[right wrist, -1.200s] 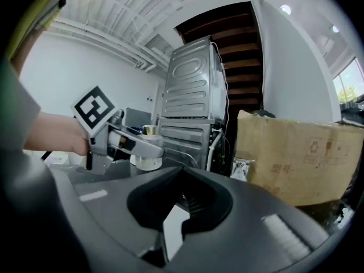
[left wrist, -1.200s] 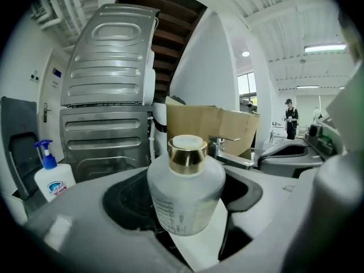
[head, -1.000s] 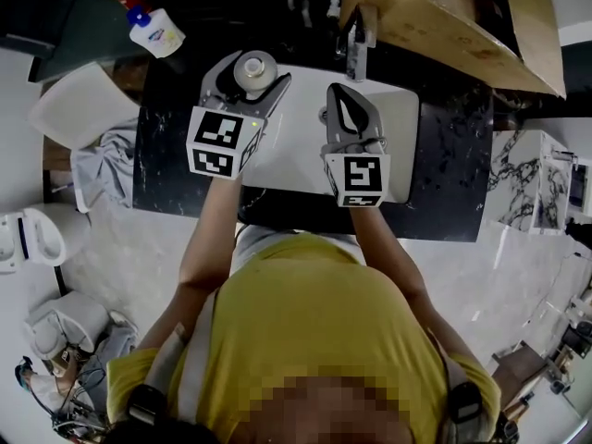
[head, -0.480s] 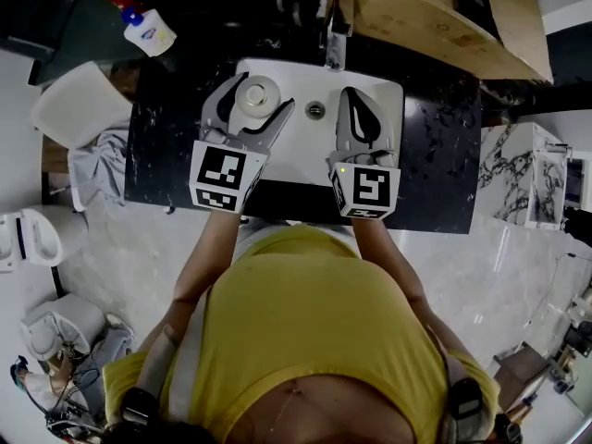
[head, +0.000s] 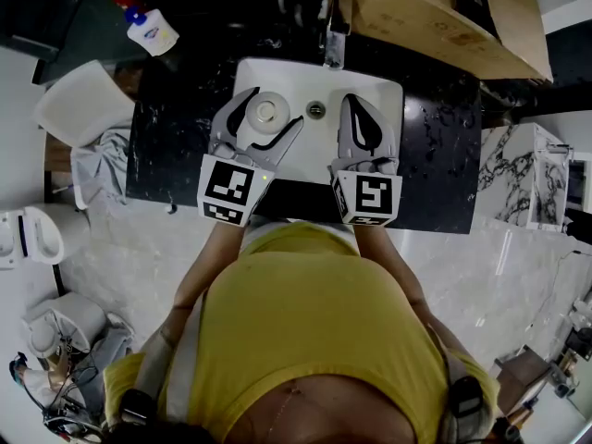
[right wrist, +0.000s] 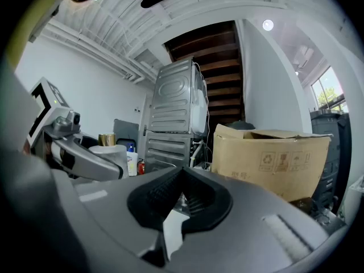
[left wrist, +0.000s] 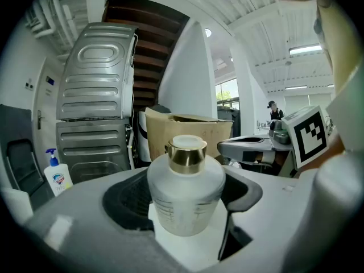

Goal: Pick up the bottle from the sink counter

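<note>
A person in a yellow top [head: 305, 331] fills the lower half of the head view, facing a dark marbled surface [head: 176, 146] that runs across the upper half. A brown cardboard box [head: 435, 21] sits at the upper right of that frame. A white sink [head: 310, 160] is set into the middle of the surface.

Over the left part of the sink, the left hand-held gripper [head: 268, 117] is clenched round the bottle [left wrist: 186, 192]. The bottle is frosted white with a gold collar and stands upright between the two dark pads. From above it is hard to say whether its base touches the sink.

Just beside it, over the right part of the sink, the right hand-held gripper [head: 359, 104] has its jaws drawn together with nothing between them.

A tap [head: 335, 40] stands at the sink's upper edge. A white pump bottle [head: 153, 33] lies at the upper left of the frame. The drain [head: 315, 110] shows between the two hand-held grippers.
</note>
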{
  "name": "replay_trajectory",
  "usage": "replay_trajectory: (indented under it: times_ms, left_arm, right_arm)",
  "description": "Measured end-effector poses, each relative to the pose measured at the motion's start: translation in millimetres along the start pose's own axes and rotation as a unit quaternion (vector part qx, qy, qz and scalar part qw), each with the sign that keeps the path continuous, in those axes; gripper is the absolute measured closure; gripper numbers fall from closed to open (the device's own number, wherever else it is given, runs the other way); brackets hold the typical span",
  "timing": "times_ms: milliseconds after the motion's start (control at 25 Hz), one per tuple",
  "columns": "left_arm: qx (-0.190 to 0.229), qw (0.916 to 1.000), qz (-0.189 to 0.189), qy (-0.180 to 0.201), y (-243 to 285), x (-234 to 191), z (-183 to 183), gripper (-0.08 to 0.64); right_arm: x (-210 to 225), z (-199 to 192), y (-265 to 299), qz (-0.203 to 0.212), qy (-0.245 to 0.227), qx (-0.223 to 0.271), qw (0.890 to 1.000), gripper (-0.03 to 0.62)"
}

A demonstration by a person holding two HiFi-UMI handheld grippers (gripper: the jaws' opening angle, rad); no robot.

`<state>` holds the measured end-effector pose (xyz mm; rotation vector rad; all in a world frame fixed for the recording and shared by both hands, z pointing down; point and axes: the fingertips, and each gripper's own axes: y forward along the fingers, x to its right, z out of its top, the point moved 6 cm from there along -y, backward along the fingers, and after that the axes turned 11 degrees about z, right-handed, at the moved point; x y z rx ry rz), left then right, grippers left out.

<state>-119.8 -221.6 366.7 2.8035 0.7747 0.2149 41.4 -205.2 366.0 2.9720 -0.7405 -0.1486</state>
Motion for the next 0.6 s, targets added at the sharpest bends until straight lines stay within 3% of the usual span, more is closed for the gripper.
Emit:
replay_trajectory:
  times_ms: [600]
  left_arm:
    - [-0.001,0.9999,-0.011,0.002,-2.8,4.0,-1.8,0.218]
  right_arm:
    - [-4.4,-2.3,-1.1,0.007,-0.005,-0.009,1.0,0.592]
